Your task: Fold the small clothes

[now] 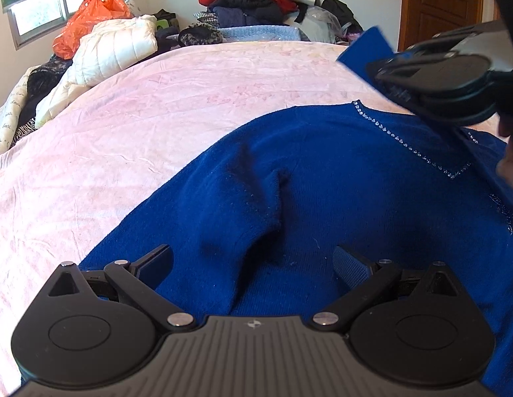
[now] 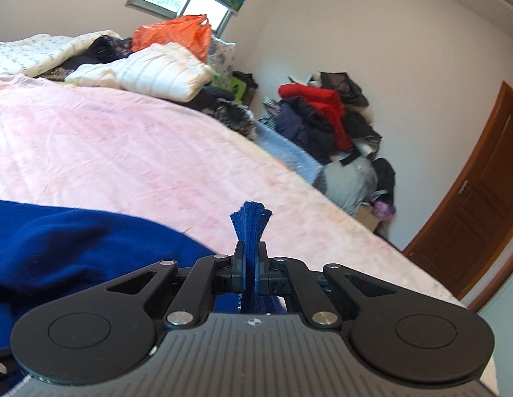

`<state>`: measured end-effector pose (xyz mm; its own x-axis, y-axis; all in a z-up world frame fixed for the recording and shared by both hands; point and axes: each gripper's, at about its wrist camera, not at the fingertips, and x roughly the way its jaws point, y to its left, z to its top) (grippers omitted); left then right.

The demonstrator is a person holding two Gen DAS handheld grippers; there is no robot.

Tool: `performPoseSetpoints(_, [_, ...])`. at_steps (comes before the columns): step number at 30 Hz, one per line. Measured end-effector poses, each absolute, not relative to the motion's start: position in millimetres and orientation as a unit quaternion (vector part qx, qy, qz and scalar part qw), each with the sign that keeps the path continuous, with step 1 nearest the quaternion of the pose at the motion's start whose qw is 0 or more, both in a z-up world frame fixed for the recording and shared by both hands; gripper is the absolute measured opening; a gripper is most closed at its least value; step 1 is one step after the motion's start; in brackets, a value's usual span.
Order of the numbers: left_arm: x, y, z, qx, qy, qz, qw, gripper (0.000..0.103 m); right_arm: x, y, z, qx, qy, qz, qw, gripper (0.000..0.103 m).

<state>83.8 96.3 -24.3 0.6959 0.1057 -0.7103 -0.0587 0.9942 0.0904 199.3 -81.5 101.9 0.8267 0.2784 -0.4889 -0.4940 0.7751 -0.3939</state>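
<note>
Now right gripper (image 2: 252,266) angled down, clamped on cuff of dark blue knit sweater (image 1: 322,178) spread near pink bedspread (image 1: 124,139) edge; left gripper (image 1: 253,266) hovering, fingers apart; holder's hand mostly cut off.

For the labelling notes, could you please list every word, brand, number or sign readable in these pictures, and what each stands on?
No text can be read in full.
White quilt at the bed's edge: cursive script, too small and warped to read.
Left gripper body: a small round emblem, no letters.
Right gripper body: the same emblem, no letters.
Blue sweater: rhinestone trim only, no lettering.
</note>
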Motion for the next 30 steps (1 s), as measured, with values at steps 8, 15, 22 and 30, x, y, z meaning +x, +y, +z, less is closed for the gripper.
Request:
performPoseSetpoints(8, [82, 99, -23, 0.027, 0.387, 0.045, 0.920, 0.103, 201, -63, 84, -0.211, 0.244, 0.246, 0.914, 0.004])
performPoseSetpoints(15, [69, 99, -11, 0.031, 0.375, 0.051, 0.925, 0.103, 215, -71, 62, -0.147, 0.304, 0.262, 0.904, 0.009])
performPoseSetpoints(22, [48, 107, 11, 0.048, 0.350, 0.069, 0.933, 0.103, 220, -89, 55, 0.009, 0.352, 0.351, 0.868, 0.041])
performPoseSetpoints(30, [44, 134, 7, 0.045, 0.363, 0.115, 0.923, 0.103, 219, -123, 52, 0.133, 0.415, 0.330, 0.837, 0.054])
